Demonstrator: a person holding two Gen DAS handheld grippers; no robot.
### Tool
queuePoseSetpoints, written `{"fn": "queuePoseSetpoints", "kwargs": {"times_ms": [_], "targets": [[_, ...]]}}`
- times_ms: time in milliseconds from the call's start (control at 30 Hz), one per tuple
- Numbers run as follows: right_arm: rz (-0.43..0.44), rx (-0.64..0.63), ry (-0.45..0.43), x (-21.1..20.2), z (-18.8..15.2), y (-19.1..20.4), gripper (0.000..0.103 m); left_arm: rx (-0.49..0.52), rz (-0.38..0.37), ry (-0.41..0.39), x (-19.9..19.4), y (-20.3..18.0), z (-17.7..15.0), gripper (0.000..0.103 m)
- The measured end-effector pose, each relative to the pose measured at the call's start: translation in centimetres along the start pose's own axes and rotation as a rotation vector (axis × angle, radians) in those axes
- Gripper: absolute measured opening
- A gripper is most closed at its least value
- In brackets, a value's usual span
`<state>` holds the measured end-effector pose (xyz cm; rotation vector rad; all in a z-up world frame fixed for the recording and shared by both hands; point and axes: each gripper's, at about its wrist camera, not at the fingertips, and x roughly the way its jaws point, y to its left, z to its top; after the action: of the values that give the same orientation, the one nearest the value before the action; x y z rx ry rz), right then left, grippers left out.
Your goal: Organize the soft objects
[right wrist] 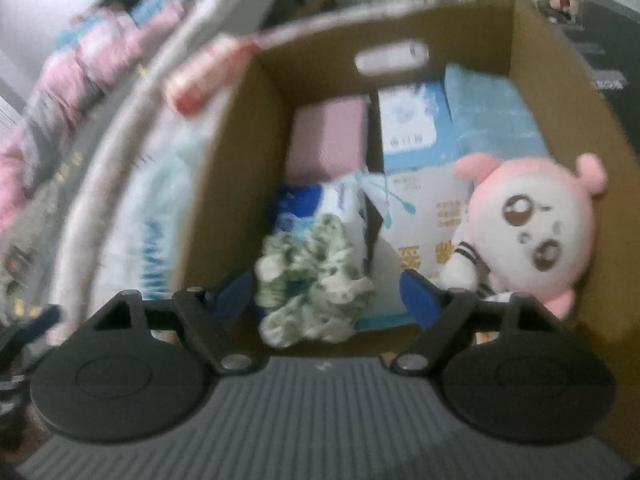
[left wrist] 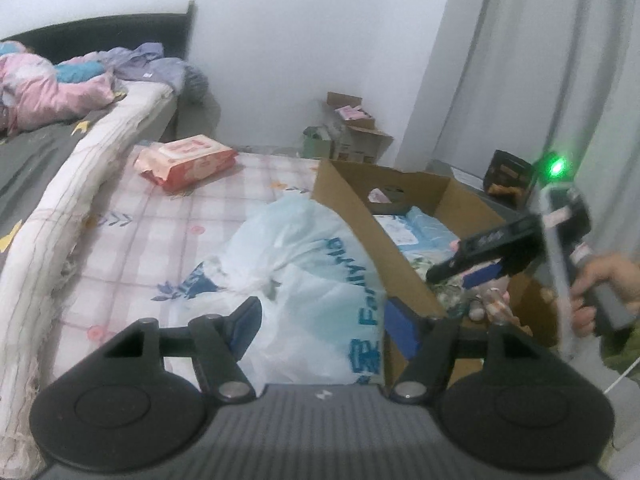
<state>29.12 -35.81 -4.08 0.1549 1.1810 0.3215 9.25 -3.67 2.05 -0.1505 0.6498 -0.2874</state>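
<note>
Green-and-white crumpled cloth point(right wrist: 314, 280) is lying inside the cardboard box point(right wrist: 236, 184) between the right gripper's point(right wrist: 324, 296) spread, untouching jaws; the left gripper point(left wrist: 320, 324) is hovering, jaws released, over a white plastic bag point(left wrist: 296, 256).

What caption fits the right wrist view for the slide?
Open right claw above a green-white scrunchie in a cardboard box holding tissue packs and a pink plush toy.

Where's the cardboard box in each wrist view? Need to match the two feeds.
Left wrist: cardboard box sits right of centre, seen from its corner, just beyond the white plastic bag.
Right wrist: cardboard box fills the centre and right, seen from above, with the pink plush toy inside.
Shared landmark: the red wipes pack, left of the box in both views.
</note>
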Motion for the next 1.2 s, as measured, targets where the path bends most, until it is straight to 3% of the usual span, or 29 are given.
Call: {"fn": "queuePoseSetpoints", "kwargs": {"times_ms": [33, 100, 133, 167, 233, 400, 500, 700, 800, 867, 933, 1100, 1200], "targets": [[-0.010, -0.001, 0.017, 1.0, 0.1, 0.0, 0.080, -0.005, 0.001, 0.002, 0.2, 0.2, 0.0, 0.069], [0.014, 0.021, 0.045, 2.2, 0.1, -0.4, 0.063, -0.009, 0.001, 0.005, 0.4, 0.6, 0.0, 0.069], [0.045, 0.045, 0.062, 2.4, 0.1, -0.6, 0.038, -0.010, 0.001, 0.007, 0.5, 0.7, -0.1, 0.069], [0.050, 0.056, 0.065, 2.4, 0.0, -0.7, 0.029, -0.011, 0.001, 0.009, 0.6, 0.8, -0.1, 0.069], [0.040, 0.043, 0.035, 1.6, -0.2, -0.7, 0.021, -0.016, -0.003, 0.016, 1.0, 0.8, -0.1, 0.069], [0.024, 0.066, -0.034, -1.9, -1.4, -2.1, 0.019, -0.017, -0.023, 0.026, 1.7, 0.5, -0.3, 0.069], [-0.042, 0.040, -0.049, -3.5, -2.4, -2.9, 0.019, -0.011, -0.035, 0.033, 2.0, 0.0, -0.4, 0.069], [-0.127, 0.046, 0.015, -2.9, -4.1, -4.9, 0.024, 0.004, -0.048, 0.047, 2.1, -1.2, -0.7, 0.070], [-0.099, 0.076, -0.008, -3.3, -4.3, -5.1, 0.041, 0.018, -0.038, 0.043, 1.8, -1.8, -0.8, 0.076], [-0.057, 0.104, -0.062, -4.4, -4.6, -5.3, 0.062, 0.029, -0.023, 0.031, 1.4, -2.1, -0.8, 0.083], [-0.039, 0.121, -0.132, -5.9, -5.1, -5.1, 0.073, 0.035, -0.006, 0.020, 1.1, -2.4, -0.8, 0.088], [0.006, 0.142, -0.311, -9.8, -7.9, -4.1, 0.077, 0.039, 0.042, 0.021, 0.5, -3.3, -0.9, 0.100], [-0.021, 0.074, -0.412, -12.0, -10.3, -2.2, 0.080, 0.039, 0.079, 0.022, 0.2, -3.9, -0.9, 0.103]]}}
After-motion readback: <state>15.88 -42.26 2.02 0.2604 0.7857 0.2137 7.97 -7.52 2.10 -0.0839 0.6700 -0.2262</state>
